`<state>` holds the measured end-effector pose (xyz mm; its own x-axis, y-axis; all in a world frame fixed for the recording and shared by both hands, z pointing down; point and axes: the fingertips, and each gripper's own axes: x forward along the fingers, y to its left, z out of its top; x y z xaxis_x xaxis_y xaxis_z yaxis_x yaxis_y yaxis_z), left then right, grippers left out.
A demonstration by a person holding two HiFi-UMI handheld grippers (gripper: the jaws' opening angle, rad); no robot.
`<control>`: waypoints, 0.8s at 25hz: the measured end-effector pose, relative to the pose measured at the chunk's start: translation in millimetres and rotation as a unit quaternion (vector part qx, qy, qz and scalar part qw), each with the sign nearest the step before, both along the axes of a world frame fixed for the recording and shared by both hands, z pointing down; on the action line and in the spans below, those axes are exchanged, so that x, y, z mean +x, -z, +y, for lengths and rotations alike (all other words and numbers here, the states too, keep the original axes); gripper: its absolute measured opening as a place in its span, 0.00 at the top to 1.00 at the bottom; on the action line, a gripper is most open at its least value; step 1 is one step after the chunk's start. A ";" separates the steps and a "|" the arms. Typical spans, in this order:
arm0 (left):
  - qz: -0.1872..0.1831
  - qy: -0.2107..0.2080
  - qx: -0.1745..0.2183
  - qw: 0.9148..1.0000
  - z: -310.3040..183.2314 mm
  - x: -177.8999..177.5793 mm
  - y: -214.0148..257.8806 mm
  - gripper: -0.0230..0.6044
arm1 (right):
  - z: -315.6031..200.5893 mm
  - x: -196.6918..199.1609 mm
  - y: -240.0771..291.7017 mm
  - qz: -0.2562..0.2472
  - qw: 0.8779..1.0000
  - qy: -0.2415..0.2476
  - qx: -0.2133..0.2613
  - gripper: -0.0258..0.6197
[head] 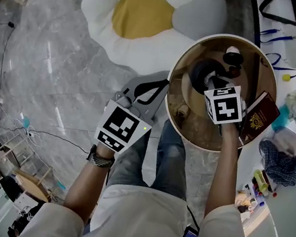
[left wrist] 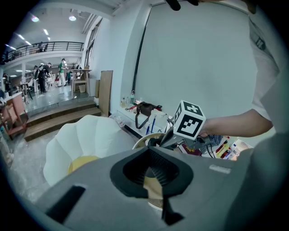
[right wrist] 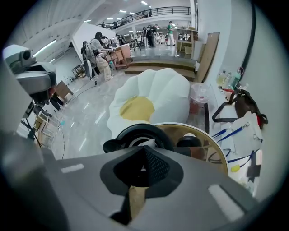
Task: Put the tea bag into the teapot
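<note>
A black teapot [head: 204, 74] stands open on a round wooden tray [head: 190, 138], and its lid [head: 232, 57] lies beside it on the far side. My right gripper [head: 212, 84] points steeply down over the teapot's mouth. In the right gripper view its jaws [right wrist: 145, 155] are shut just above the teapot [right wrist: 135, 131]. A small white piece, perhaps the tea bag [right wrist: 147, 143], shows inside the mouth at the tips; I cannot tell whether it is gripped. My left gripper [head: 165, 84] hangs shut and empty left of the tray [left wrist: 141, 140].
A dark red booklet [head: 261, 115] leans at the tray's right edge. To the right, a white counter [head: 289, 185] holds a blue checked cloth [head: 282, 159], pens and small items. A large white and yellow egg-shaped cushion [head: 141, 14] lies on the marble floor beyond.
</note>
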<state>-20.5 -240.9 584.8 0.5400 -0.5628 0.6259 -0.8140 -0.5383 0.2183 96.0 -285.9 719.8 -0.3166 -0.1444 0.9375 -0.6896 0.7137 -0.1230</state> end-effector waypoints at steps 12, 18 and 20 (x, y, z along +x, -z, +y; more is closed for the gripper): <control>0.000 0.009 -0.001 1.000 -1.8 -20.5 -0.7 0.95 | -0.1 -1.4 -8.6 0.055 0.998 0.039 -0.004 0.95; 0.001 0.003 -0.005 1.000 -2.5 -23.4 -2.4 0.95 | 1.1 -3.3 -12.4 0.111 0.988 0.106 0.012 0.95; 0.002 0.004 -0.006 1.000 -0.7 -22.9 -3.7 0.95 | 0.8 -3.4 -14.1 0.119 0.985 0.121 0.019 0.95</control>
<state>-43.4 -241.6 588.4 0.5390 -0.5586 0.6304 -0.8167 -0.5297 0.2290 92.7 -285.1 733.8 -0.1182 -0.1280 0.9847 -0.5048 0.8617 0.0514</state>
